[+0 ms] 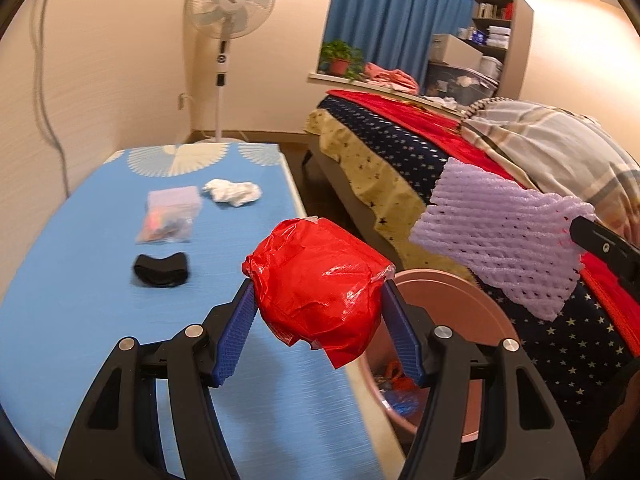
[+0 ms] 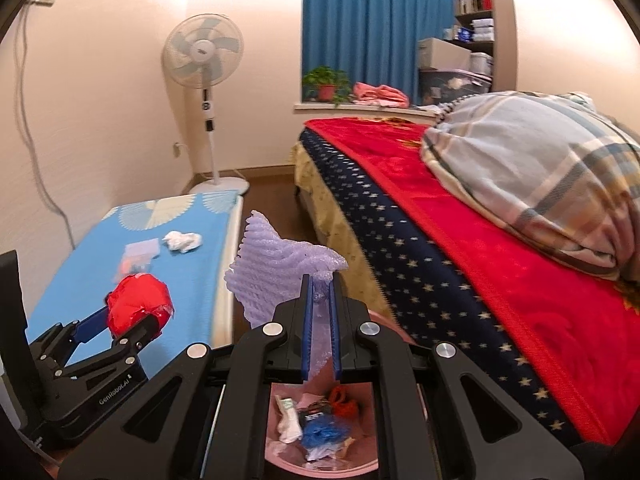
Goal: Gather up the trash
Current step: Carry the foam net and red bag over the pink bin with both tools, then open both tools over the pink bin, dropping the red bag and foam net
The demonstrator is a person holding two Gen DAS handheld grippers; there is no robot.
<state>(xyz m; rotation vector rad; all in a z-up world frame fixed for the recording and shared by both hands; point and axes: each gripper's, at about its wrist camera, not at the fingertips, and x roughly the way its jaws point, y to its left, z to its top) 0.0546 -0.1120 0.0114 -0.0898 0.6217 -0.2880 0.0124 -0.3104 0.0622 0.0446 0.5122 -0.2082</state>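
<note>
My left gripper (image 1: pixel 318 286) is shut on a crumpled red plastic wrapper (image 1: pixel 316 284) and holds it in the air over the right edge of the blue table (image 1: pixel 80 300), just left of the pink trash bin (image 1: pixel 472 320). In the right wrist view the left gripper (image 2: pixel 138 316) shows at lower left with the red wrapper (image 2: pixel 138 300). My right gripper (image 2: pixel 320 280) is shut on a purple foam net (image 2: pixel 276 276) above the bin (image 2: pixel 320 460), which holds several bits of trash. The foam net also shows in the left wrist view (image 1: pixel 500 240).
On the table lie a white crumpled tissue (image 1: pixel 232 192), a clear zip bag (image 1: pixel 170 216) and a black cloth (image 1: pixel 162 270). A bed (image 2: pixel 480 240) with a red blanket and plaid pillow stands at right. A standing fan (image 1: pixel 226 40) is at the far wall.
</note>
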